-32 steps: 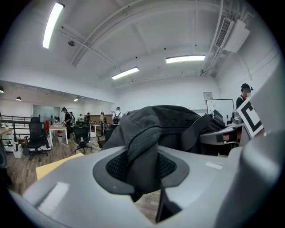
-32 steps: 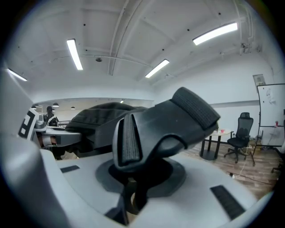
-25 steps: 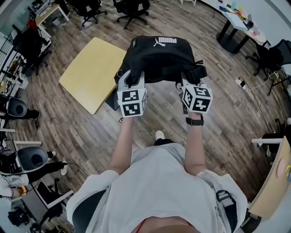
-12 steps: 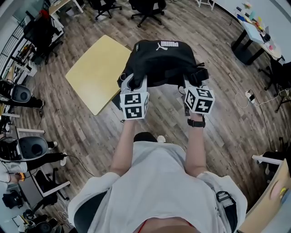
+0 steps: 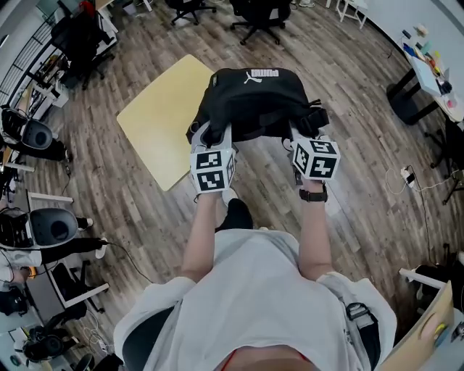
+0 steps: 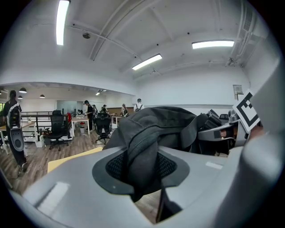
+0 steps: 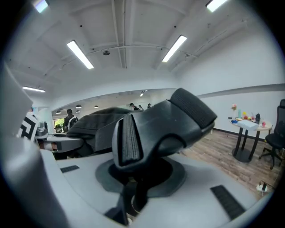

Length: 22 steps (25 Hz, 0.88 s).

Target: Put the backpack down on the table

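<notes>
As the person walks forward, the left gripper [image 5: 212, 135] and right gripper [image 5: 304, 130] stay clamped on the straps of the black backpack [image 5: 257, 98], held mid-air at centre frame above the wood floor [image 5: 362, 181]. The yellow table [image 5: 163, 119], upper left, now lies nearer. Office chairs [image 5: 261, 13] line the top edge.

Black chairs [image 5: 259, 13] are seen at the floor's [image 5: 362, 116] far edge. A desk [image 5: 433, 76] is set at its right edge, and a power strip [image 5: 406, 175] is laid nearby. Strip lights [image 6: 213, 44] are lit overhead.
</notes>
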Available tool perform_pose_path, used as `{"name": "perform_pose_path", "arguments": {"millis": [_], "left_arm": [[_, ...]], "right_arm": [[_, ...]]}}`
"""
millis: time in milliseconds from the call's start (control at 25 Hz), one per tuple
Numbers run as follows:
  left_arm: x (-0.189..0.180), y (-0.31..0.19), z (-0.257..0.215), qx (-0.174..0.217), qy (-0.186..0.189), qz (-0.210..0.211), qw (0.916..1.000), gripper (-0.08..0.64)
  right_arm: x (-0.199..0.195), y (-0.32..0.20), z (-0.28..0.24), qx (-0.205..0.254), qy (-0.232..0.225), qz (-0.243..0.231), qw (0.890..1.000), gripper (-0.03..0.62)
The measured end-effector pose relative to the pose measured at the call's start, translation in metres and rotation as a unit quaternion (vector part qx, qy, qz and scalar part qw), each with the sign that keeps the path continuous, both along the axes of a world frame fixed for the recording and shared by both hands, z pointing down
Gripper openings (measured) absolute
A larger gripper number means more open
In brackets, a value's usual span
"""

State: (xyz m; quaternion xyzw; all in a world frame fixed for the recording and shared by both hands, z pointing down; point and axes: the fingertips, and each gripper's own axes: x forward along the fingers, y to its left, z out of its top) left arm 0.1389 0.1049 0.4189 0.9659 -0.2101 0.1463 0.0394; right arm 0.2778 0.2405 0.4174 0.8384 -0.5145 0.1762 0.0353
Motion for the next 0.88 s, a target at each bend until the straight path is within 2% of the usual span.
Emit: {"name": "perform_pose_path", "arguments": {"millis": [240, 480, 640, 880], "left_arm": [[0.004, -0.111, -0.015, 0.001, 0.025, -0.044, 0.9987, 0.121], [-0.017, -0.219, -0.023, 0.002, 0.041, -0.098, 0.9944, 0.121], [-0.037, -0.27, -0.019, 0.001, 0.043, -0.128, 0.9908, 0.121], [-0.082, -0.328, -0.006, -0.019, 0.042, -0.178, 0.983, 0.121]], "right_arm": [[0.01, -0.119, -0.019, 0.004, 0.025, -0.043, 0.999, 0.08], [-0.003, -0.238, -0.03, 0.006, 0.038, -0.092, 0.995, 0.08], [-0.016, -0.298, -0.026, 0.008, 0.04, -0.119, 0.992, 0.08], [-0.057, -0.364, -0.017, -0.008, 0.041, -0.169, 0.985, 0.081]]}}
